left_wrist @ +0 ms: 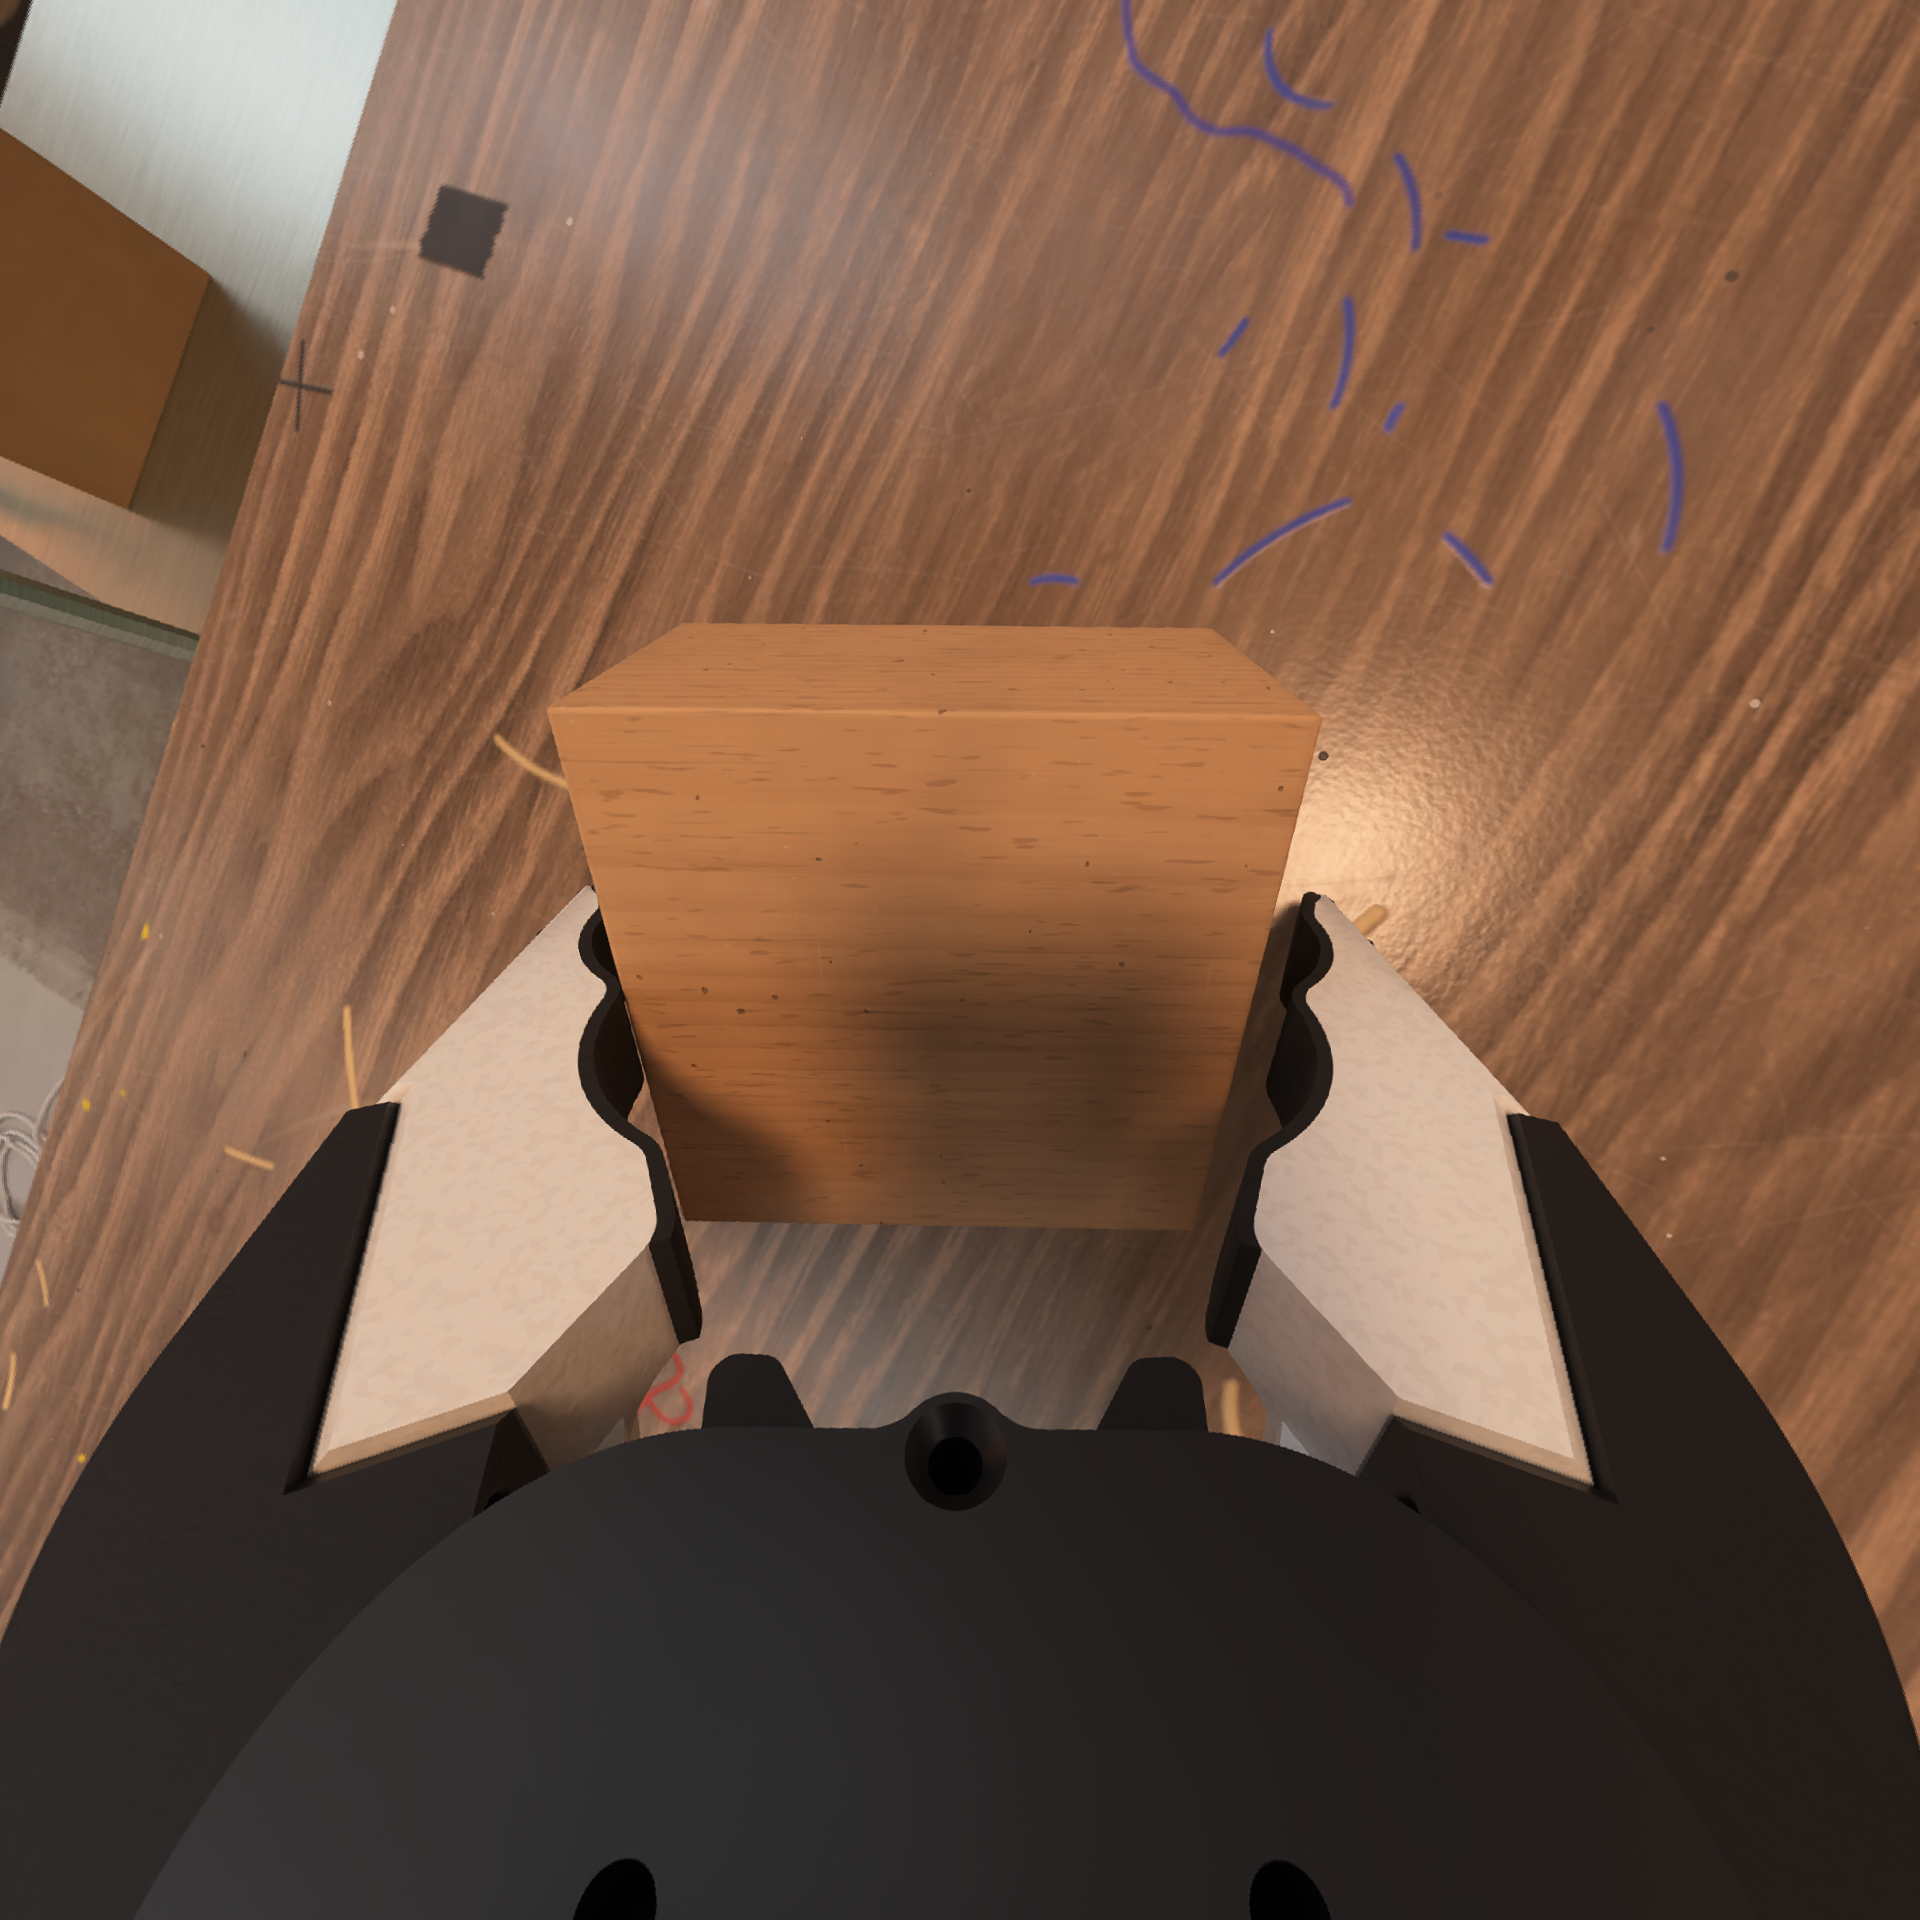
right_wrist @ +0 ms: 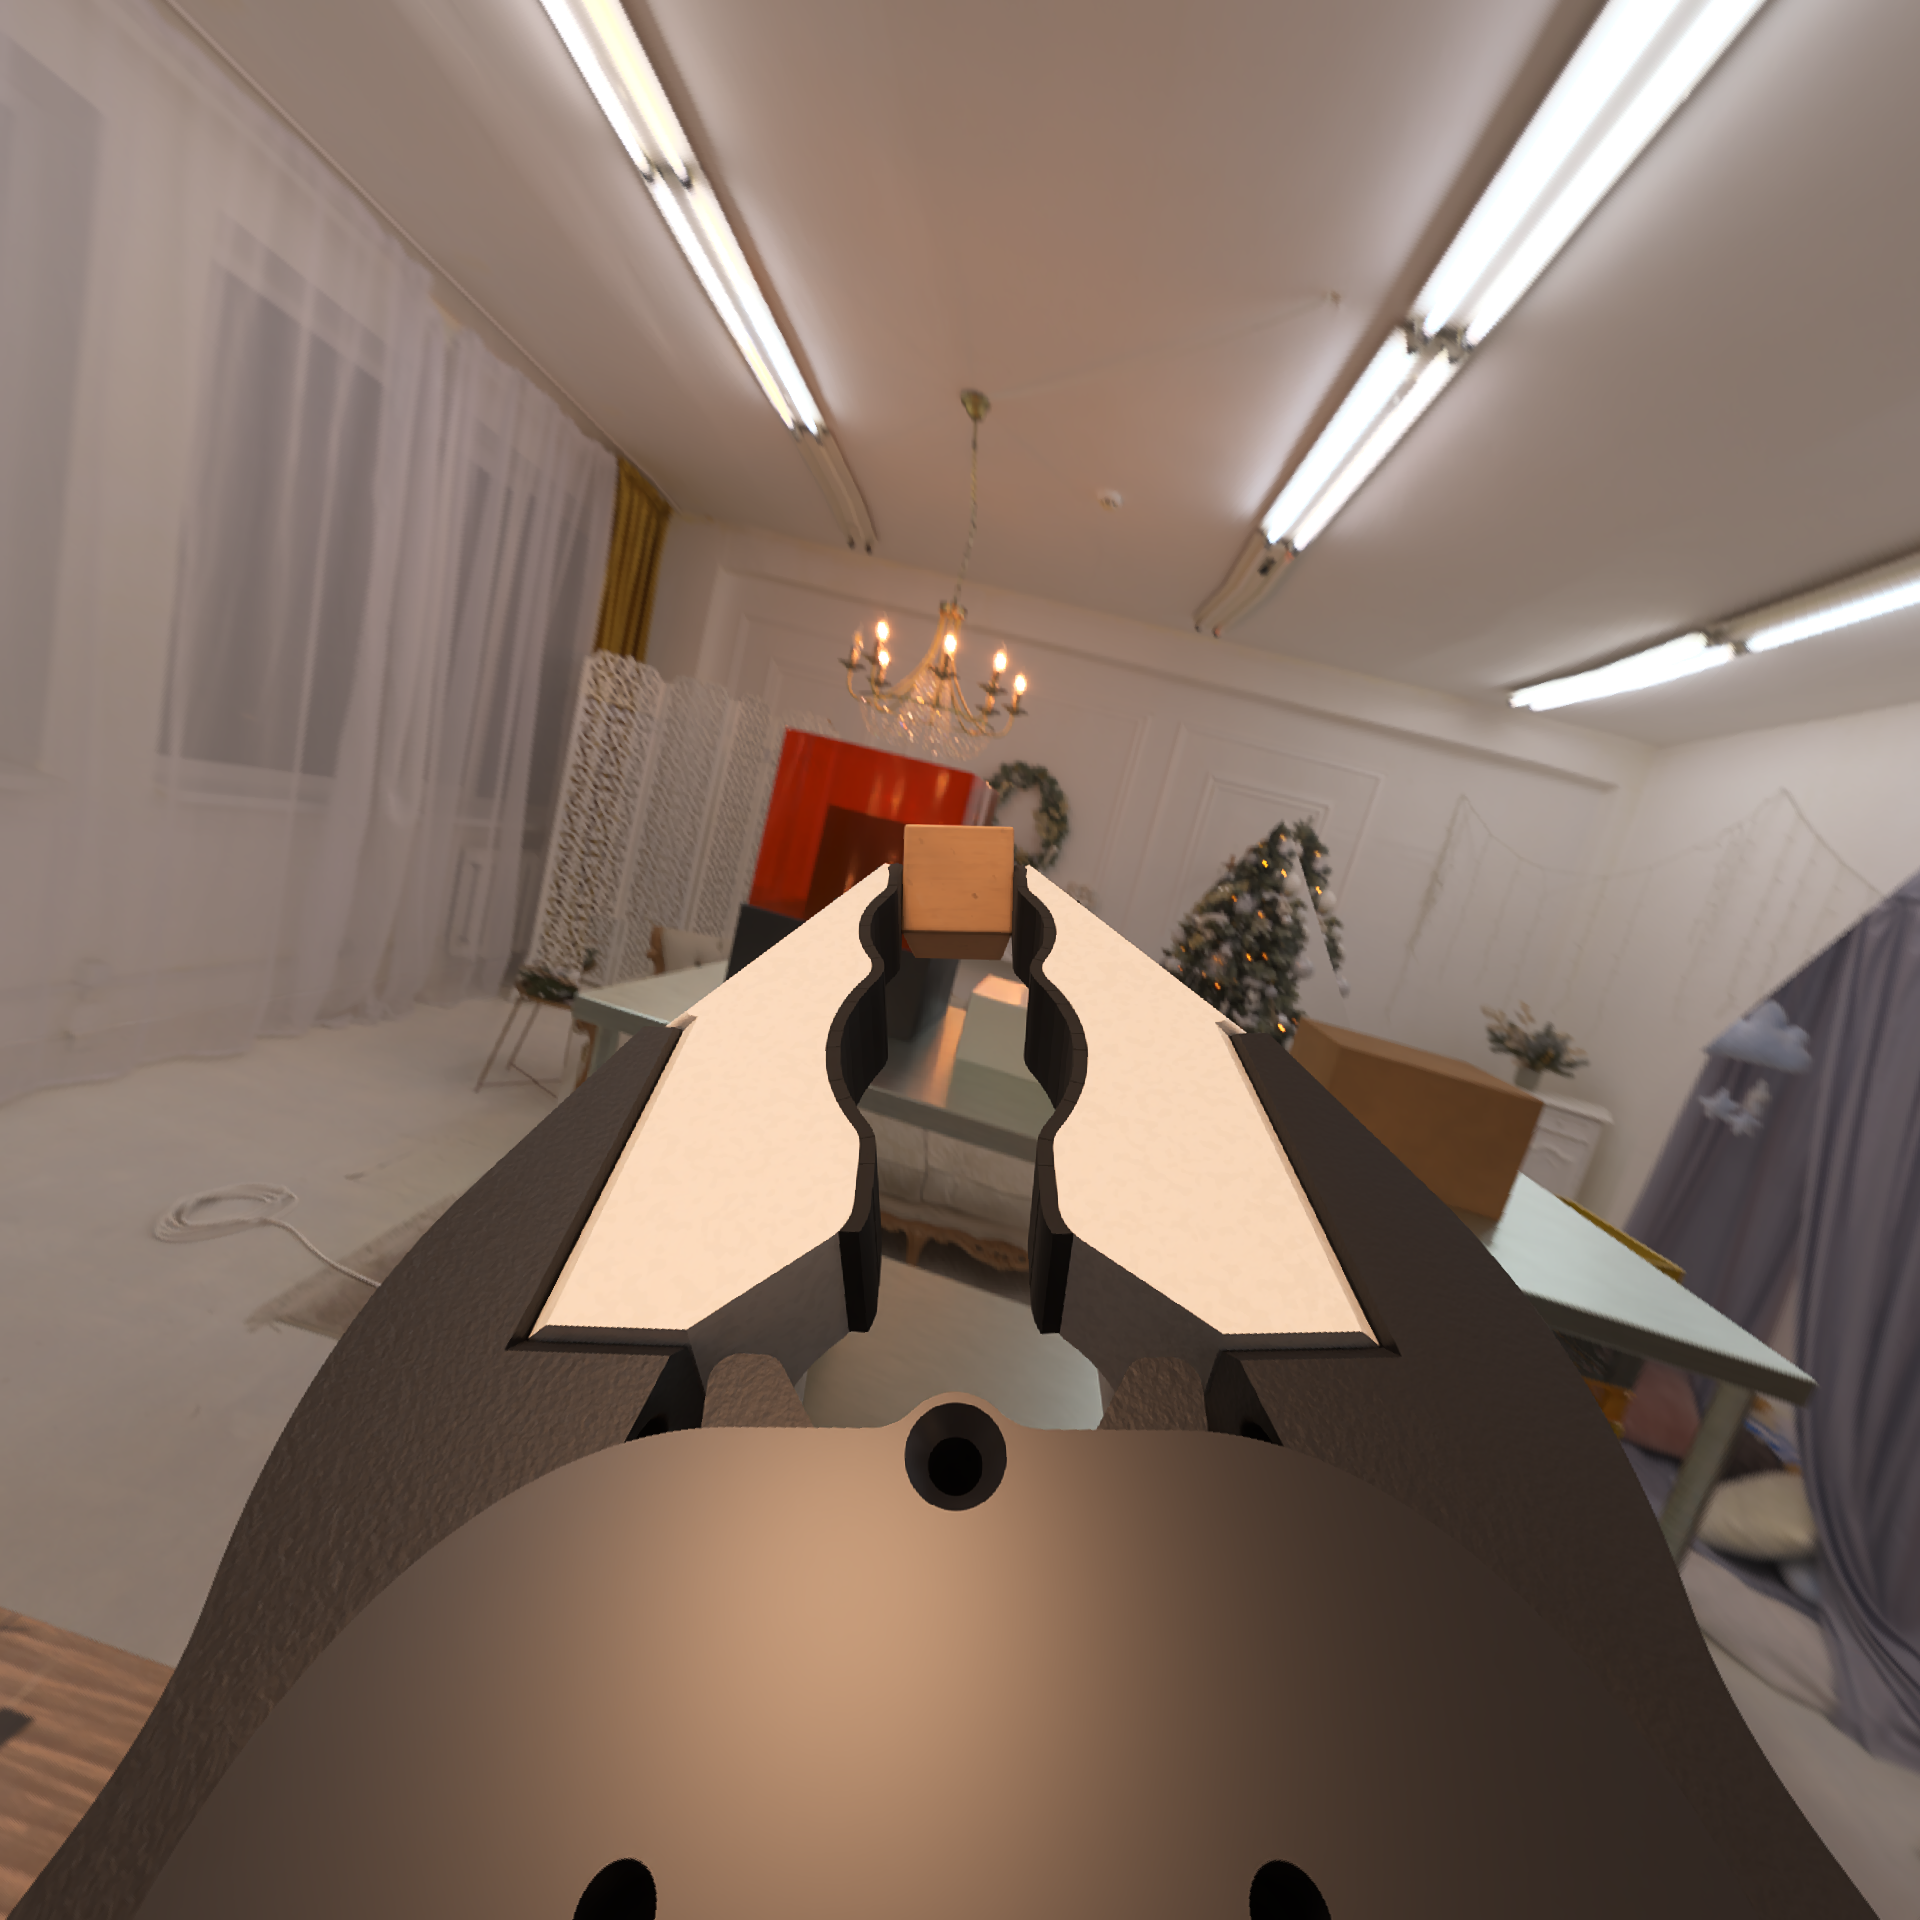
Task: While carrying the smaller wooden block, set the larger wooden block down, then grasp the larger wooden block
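The larger wooden block [left_wrist: 925,810] stands on the dark wooden table [left_wrist: 831,312], and I see its reflection under its base. My left gripper [left_wrist: 948,912] is open astride it. The left finger [left_wrist: 499,1143] touches the block's side, while a thin gap shows at the right finger [left_wrist: 1382,1122]. My right gripper [right_wrist: 957,878] is shut on the smaller wooden block [right_wrist: 957,883], pinched at the very fingertips. It is held high and points out into the room, away from the table.
The table's left edge runs diagonally past a black square mark [left_wrist: 462,231], with a brown cardboard box [left_wrist: 83,332] beyond it. Blue scribbles [left_wrist: 1351,343] mark the tabletop ahead. In the right wrist view, a table corner [right_wrist: 62,1704] shows at the lower left.
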